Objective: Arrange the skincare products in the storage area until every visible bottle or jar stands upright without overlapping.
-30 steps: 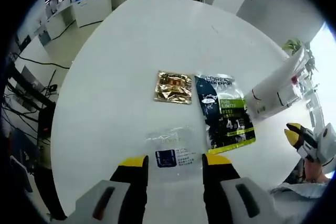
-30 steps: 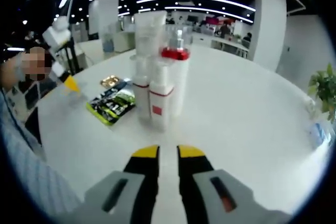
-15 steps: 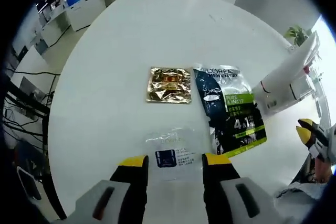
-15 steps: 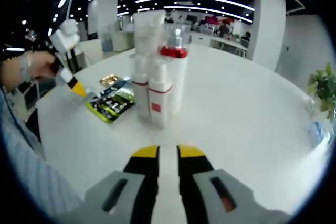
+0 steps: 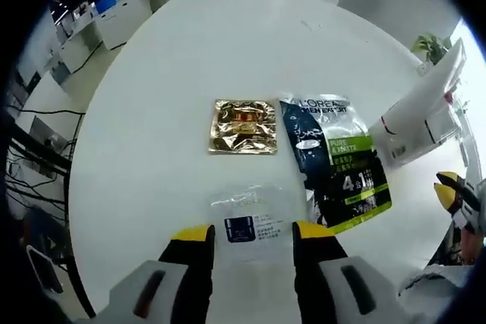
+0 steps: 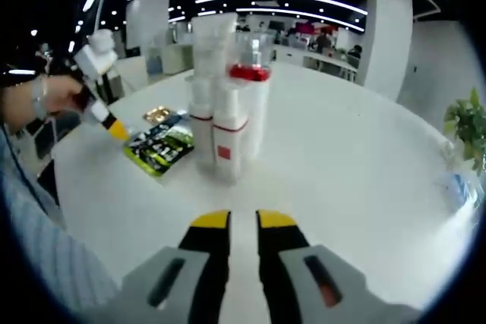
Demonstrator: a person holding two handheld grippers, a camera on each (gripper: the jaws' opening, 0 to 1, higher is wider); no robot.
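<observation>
On the round white table (image 5: 152, 149) lies a clear sachet with a blue label (image 5: 253, 216), flat between the tips of my open left gripper (image 5: 251, 231). Beyond it lie a gold sachet (image 5: 243, 125) and a dark green-and-black sachet (image 5: 338, 161). A tight cluster of upright white bottles with red bands (image 6: 226, 123) stands mid-table, the dark sachet (image 6: 161, 146) to its left. My right gripper (image 6: 241, 221) hovers in front of the cluster, jaws close together with nothing in them. A hand holds the left gripper (image 6: 114, 128) over the sachets.
The table's near edge runs just behind both grippers. A potted plant (image 6: 467, 123) and a small blue-printed item (image 6: 458, 187) sit at the far right. Office desks (image 5: 129, 5) and floor cables (image 5: 38, 157) lie beyond the table. A striped sleeve (image 6: 38, 233) fills the left.
Both views have shifted slightly with the hands. In the right gripper view the left gripper has dropped a little toward the sachets. The bottles and sachets have not moved.
</observation>
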